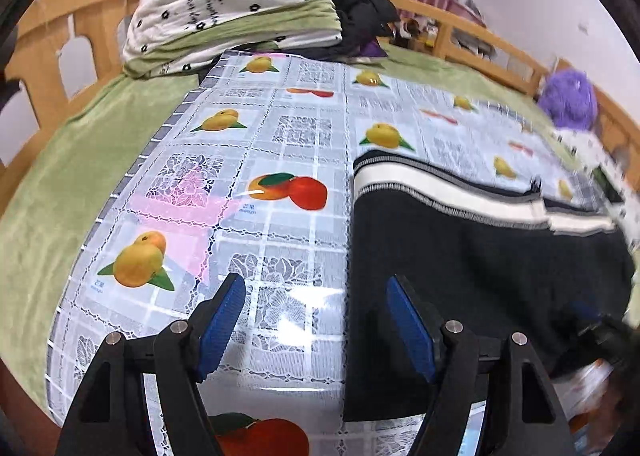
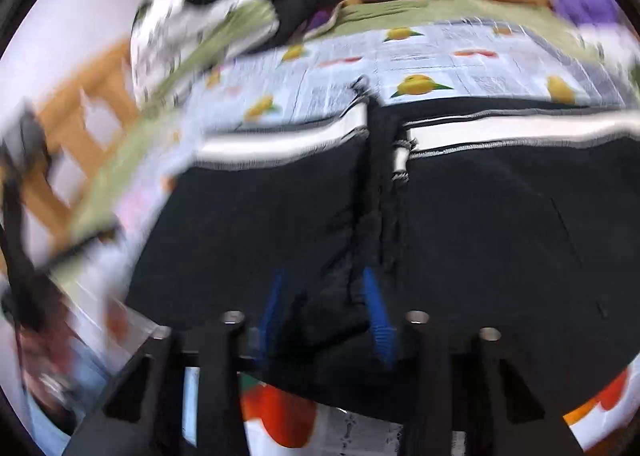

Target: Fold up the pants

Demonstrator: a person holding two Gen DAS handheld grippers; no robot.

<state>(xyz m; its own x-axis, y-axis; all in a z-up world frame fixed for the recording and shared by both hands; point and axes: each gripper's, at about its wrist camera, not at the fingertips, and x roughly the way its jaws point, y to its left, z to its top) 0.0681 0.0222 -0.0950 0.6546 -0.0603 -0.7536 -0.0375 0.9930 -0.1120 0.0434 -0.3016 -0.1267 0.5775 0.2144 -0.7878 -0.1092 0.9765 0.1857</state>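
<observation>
Black pants [image 1: 460,256] with a white and grey striped waistband [image 1: 448,191] lie flat on a fruit-print plastic cloth [image 1: 280,143]. My left gripper [image 1: 315,282] stands open just above the cloth at the pants' left edge, and its right pad [image 1: 412,328] sits over the black fabric's border. Nothing is between its pads. In the blurred right wrist view, my right gripper [image 2: 323,282] is shut on a raised fold of the pants [image 2: 500,215] near the middle seam. The waistband [image 2: 280,143] runs across beyond it.
A folded white and green quilt [image 1: 232,3] and a heap of dark clothes [image 1: 360,11] sit at the far end of the bed. A wooden rail [image 1: 480,43] runs round it. A purple fluffy thing [image 1: 568,95] lies far right. Green blanket [image 1: 60,183] borders the cloth.
</observation>
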